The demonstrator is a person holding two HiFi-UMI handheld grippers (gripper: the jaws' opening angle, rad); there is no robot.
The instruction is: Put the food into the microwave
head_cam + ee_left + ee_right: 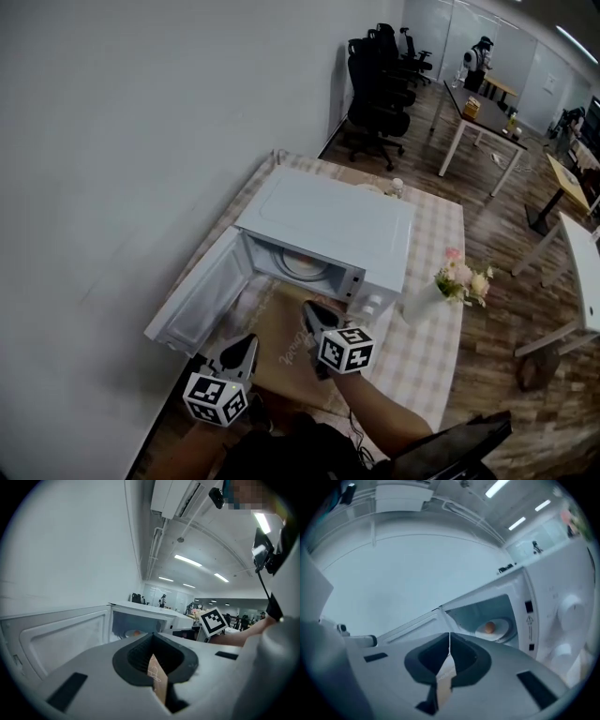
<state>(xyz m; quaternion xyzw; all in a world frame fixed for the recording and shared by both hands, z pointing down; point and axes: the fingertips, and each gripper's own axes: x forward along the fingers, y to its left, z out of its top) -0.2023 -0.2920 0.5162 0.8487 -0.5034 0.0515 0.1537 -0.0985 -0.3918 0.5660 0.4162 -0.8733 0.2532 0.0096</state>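
- Two hand-held grippers hover side by side just in front of the open white microwave (330, 217), over a sheet of brown printed paper (281, 349) that lies on the table (433, 330).
- The table wears a pale checked cloth, and the microwave stands on it close to the white wall (131, 141).
- The microwave door (200, 302) hangs swung out to the left, showing the whole cavity.
- Inside, a white plate (500, 629) sits on the cavity floor with the food (489, 627), a small round orange item, resting on it.
- The left gripper (152, 641) points toward the door and the cavity. Its jaws are closed together with nothing pinched at the tips; only the brown paper below shows through the gap behind them.
- The right gripper (449, 641) aims at the cavity, with the plate a little to the right of its line. Its jaws meet in a thin seam and hold nothing, again with the paper showing beneath.
- From the head view, the right gripper is nearer the cavity than the left one, which sits lower, under the door's free edge.
- Two round control knobs (571, 607) are on the microwave's front panel, right of the cavity.
- A white vase of pink and cream flowers (461, 279) stands on the table just right of the microwave.
- Black office chairs (380, 89) cluster well behind it on the wooden floor.
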